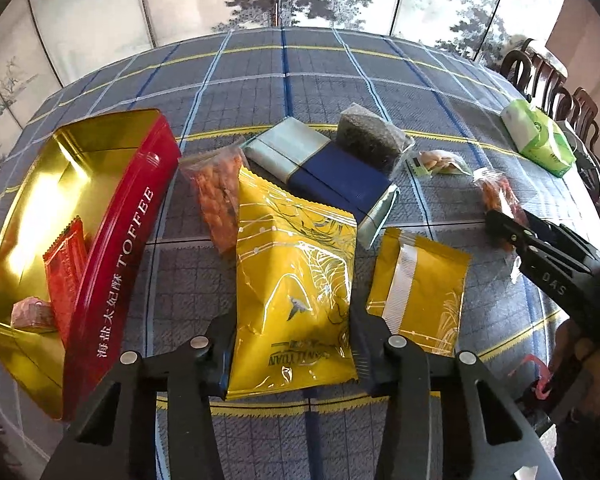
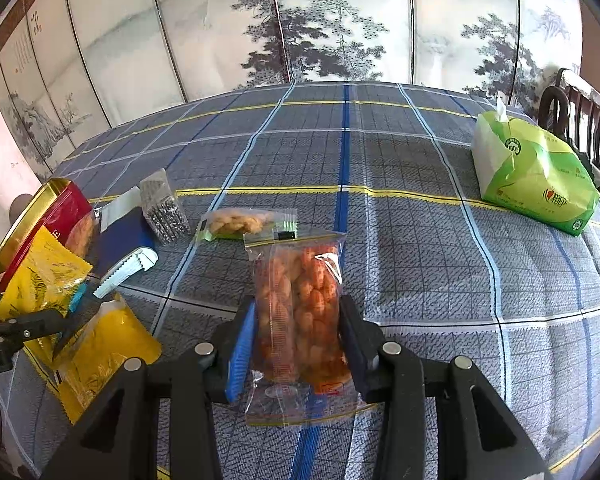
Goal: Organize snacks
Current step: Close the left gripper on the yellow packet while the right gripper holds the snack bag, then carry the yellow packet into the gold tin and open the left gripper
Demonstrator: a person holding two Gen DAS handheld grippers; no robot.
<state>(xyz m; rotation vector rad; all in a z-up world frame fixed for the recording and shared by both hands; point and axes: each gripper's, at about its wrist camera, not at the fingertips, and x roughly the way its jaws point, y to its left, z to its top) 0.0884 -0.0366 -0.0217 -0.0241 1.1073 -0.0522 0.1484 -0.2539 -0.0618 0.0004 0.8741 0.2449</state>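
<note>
My left gripper point(image 1: 293, 344) points down at a large yellow snack bag point(image 1: 292, 272) on the checked tablecloth, with a pad pressed on each side of the bag's near end. To the left stands an open red toffee tin point(image 1: 120, 240) with a gold inside. It holds a red packet point(image 1: 66, 264) and a small pink wrapped piece point(image 1: 32, 314). My right gripper point(image 2: 298, 320) is shut on a clear bag of orange snacks point(image 2: 296, 280), whose lower end rests on the cloth. That gripper also shows at the right edge of the left wrist view.
Around the yellow bag lie a smaller yellow packet point(image 1: 420, 288), a blue and pale packet point(image 1: 332, 176), a dark seed bag point(image 1: 368, 136), another orange snack bag point(image 1: 218, 196) and a small bag of pale snacks point(image 2: 240, 220). A green tissue pack point(image 2: 532, 176) lies far right by dark chairs point(image 1: 548, 80).
</note>
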